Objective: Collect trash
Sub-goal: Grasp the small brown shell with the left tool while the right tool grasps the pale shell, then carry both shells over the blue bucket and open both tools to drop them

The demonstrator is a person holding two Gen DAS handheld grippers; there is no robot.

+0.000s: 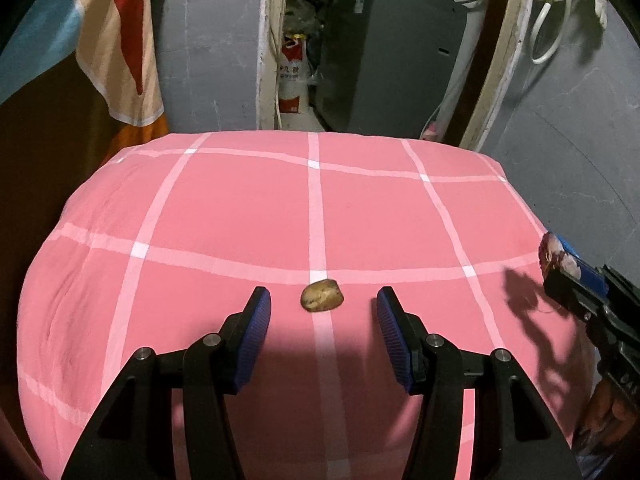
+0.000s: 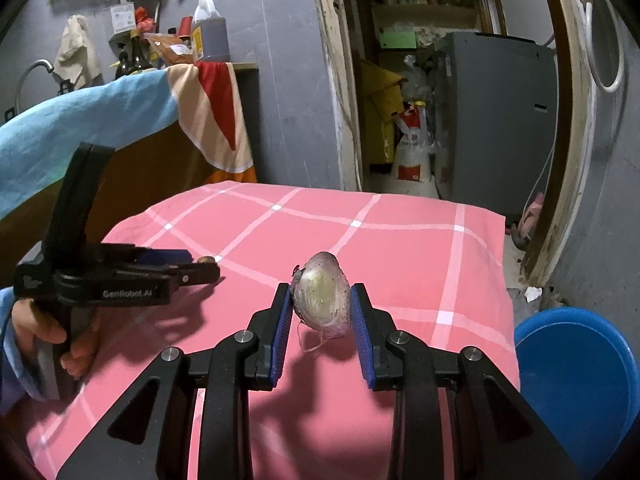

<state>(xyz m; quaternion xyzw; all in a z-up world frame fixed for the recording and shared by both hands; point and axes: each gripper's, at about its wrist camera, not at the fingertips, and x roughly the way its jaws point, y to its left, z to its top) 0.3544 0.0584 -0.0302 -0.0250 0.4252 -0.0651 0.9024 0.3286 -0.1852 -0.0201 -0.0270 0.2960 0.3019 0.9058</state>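
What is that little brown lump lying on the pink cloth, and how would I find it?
Start at the pink checked cloth over the table. Near its front edge, on a white stripe, lies a small brown rounded scrap, ahead of the open left gripper. The only other scrap, a purplish cut onion piece, is clamped in the right gripper.

2 wrist fisheyes low over the shared pink cloth, facing the doorway.

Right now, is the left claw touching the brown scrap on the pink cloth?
Apart. The left wrist view shows the left claw open, with pink cloth visible between each pad and the brown scrap.
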